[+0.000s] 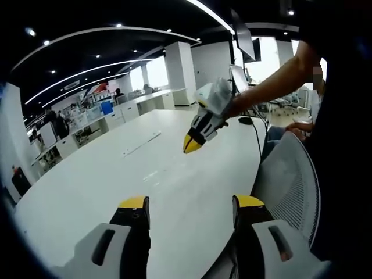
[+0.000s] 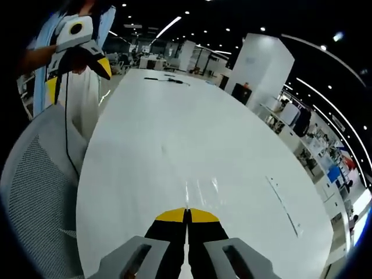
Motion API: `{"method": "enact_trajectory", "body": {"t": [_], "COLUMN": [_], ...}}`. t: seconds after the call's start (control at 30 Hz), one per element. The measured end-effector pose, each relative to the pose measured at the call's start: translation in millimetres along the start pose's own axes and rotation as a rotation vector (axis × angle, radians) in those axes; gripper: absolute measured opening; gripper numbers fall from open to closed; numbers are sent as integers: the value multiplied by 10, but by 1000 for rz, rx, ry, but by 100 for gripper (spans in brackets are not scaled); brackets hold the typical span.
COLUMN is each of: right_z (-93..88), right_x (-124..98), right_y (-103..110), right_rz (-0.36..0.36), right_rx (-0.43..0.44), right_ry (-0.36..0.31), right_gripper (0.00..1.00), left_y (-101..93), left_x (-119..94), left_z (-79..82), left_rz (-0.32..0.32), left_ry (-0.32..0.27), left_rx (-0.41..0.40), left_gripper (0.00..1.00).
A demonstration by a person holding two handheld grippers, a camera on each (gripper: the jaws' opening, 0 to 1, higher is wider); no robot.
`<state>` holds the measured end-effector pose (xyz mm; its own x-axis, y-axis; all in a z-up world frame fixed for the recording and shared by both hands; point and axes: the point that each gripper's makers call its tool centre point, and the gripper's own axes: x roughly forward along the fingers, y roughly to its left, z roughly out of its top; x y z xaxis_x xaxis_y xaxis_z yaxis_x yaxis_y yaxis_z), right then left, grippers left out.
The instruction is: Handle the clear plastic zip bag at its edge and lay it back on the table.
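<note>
Zip bag [image 2: 203,189]: flat on table [image 2: 174,128]; right gripper [image 2: 187,212] clenched, left gripper [image 1: 190,204] released; approach edge low

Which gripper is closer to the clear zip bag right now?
Right. The right gripper, jaws shut, points at the clear zip bag lying just ahead of its tips; the left gripper, jaws open, is held off past the table edge, above the mesh chair.

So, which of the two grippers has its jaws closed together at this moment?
The right gripper: in its own view the yellow tips meet with no gap. The left gripper has its jaws wide apart above the white table.
</note>
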<state>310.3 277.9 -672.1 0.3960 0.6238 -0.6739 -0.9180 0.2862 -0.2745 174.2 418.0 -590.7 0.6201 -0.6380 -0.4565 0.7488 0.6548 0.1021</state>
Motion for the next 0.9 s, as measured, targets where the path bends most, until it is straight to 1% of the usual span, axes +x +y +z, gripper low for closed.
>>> {"method": "enact_trajectory", "body": {"t": [0.07,0.17,0.33,0.53,0.67,0.7,0.83,0.9], "right_z": [-44,-91,-158,-268,-315,-335,-321,-295], "right_x": [62,155,284,429,511,528,563,563], "right_y": [33,62,93,116,128,142,198,241], "right_rz": [5,13,20,22,19,18,18,24], "right_rx": [-24,-23,-11,21,18,13,-15,-15], "right_ry": [13,18,36,55,71,84,93,84], "right_gripper": [0,0,0,0,0,0,0,0], "left_y": [-21,-32,-48,-70,-77,-84,-94,-92], "left_x": [-8,-16,-15,-10,-11,-10,-6,-5], "left_z": [0,-6,-46,-90,-135,-151,-197,-223], "left_rz": [-1,-2,-6,-3,7,7,14,18], "left_ry": [1,6,17,22,24,25,29,34], "left_rx": [-1,4,12,1,-8,-9,-7,-8], "left_gripper": [56,56,57,58,58,58,58,58]}}
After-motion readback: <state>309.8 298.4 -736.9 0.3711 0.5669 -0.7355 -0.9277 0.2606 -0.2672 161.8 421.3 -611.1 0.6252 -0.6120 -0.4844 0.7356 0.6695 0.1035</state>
